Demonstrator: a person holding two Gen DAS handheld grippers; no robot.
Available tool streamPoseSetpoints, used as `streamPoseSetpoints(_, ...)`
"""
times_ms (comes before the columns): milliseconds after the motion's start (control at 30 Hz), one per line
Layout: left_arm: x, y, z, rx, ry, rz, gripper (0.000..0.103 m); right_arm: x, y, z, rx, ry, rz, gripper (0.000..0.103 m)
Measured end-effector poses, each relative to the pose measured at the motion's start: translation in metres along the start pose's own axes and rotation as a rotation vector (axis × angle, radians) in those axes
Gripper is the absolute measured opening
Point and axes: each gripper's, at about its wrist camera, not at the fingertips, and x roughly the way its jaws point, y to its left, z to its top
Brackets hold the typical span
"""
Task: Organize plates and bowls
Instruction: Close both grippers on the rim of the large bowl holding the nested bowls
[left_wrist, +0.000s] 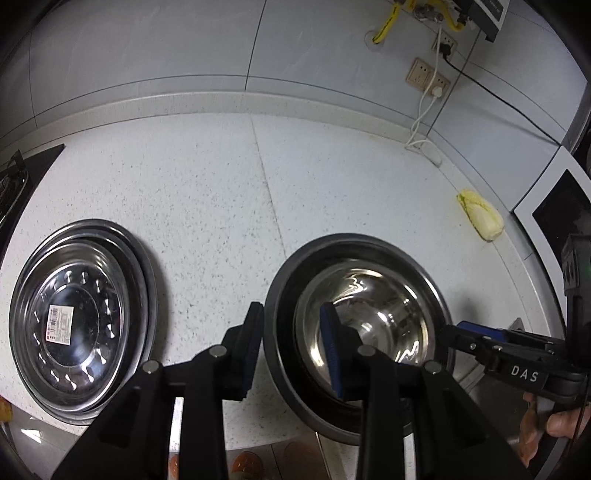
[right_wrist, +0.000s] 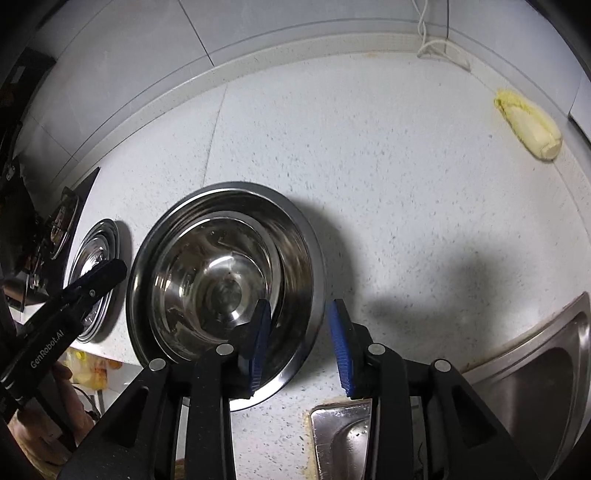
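While both grippers straddle the bowls' (left_wrist: 369, 314) rim near the counter's (left_wrist: 207, 177) front edge, left (left_wrist: 293, 347) and right (right_wrist: 301, 341) fingers stand narrowly parted, gripping nothing; stacking looks done. Next: lift clear.

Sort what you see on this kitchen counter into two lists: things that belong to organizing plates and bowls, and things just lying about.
Belongs to the job:
- nested steel bowls
- stacked steel plates

Just lying about:
- cabbage
- wall sockets
- white cable
- sink
- stove
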Motion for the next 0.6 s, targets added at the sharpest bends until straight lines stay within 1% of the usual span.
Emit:
streamPoseSetpoints(233,0.012,0.001,-0.004,-0.011,0.038,-0.009,0.03,0.008,0.002,0.0,-0.004,0.016,-0.003,0.03)
streamPoseSetpoints(400,0.015,0.005,-0.002,-0.04,0.034,-0.044,0.036,0.018,0.001,0.0,-0.005,0.041,0.011,0.03)
streamPoseSetpoints(533,0.018,0.019,0.006,-0.11,0.058,-0.115,0.036,0.022,0.0,0.0,0.013,0.049,0.038,0.031)
streamPoseSetpoints(600,0.022,0.03,0.008,-0.16,0.079,-0.129,0.036,0.022,0.001,0.001,0.009,0.048,0.036,0.031)
